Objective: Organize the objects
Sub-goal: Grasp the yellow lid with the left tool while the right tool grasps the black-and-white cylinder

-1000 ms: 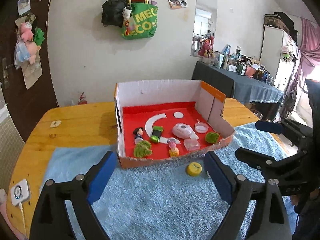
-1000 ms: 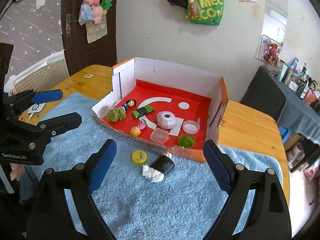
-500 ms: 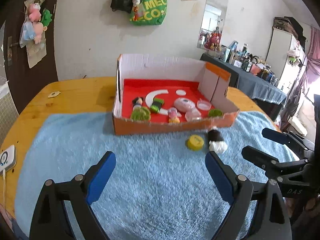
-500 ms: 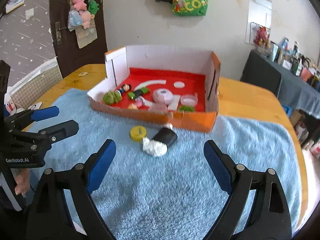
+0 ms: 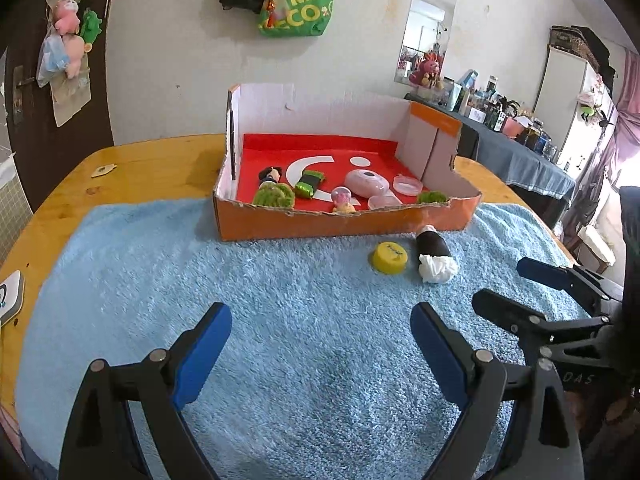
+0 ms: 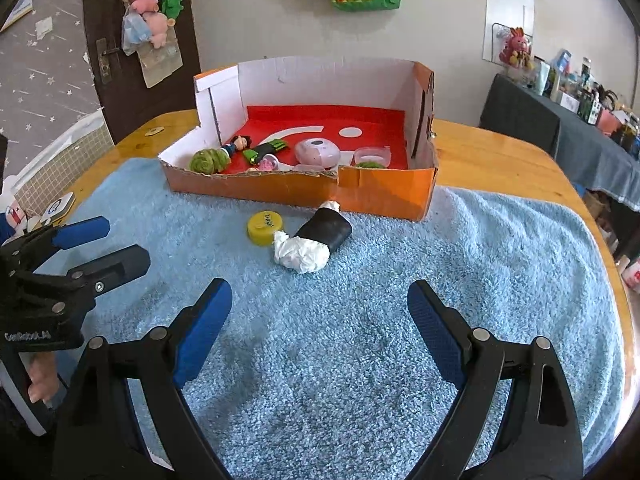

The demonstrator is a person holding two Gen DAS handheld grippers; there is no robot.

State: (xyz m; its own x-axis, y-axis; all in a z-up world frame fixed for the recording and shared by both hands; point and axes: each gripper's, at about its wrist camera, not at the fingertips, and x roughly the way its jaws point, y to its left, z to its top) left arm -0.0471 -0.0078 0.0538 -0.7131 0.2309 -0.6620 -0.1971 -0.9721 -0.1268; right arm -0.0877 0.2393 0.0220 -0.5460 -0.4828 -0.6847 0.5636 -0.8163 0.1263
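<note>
Both grippers, left gripper point(image 5: 320, 344) and right gripper point(image 6: 318, 320), hang spread wide, holding nothing. The black tube point(image 6: 325, 232) at 12 o'clock could roll on the towel point(image 6: 480, 280), nudging the yellow cap point(image 6: 265, 227).

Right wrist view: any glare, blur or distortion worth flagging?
Right wrist view: sharp, no motion blur; fisheye bends the table edge and darkens the corners; glare at the lower right rim. Left wrist view: same bending, window blown out at right, box evenly lit.

Bare blue towel point(image 6: 320, 340) lies between and just ahead of both tongs; farther ahead, yellow cap point(image 6: 265, 228), black roll point(image 6: 316, 242), orange box wall point(image 6: 300, 190) block.
</note>
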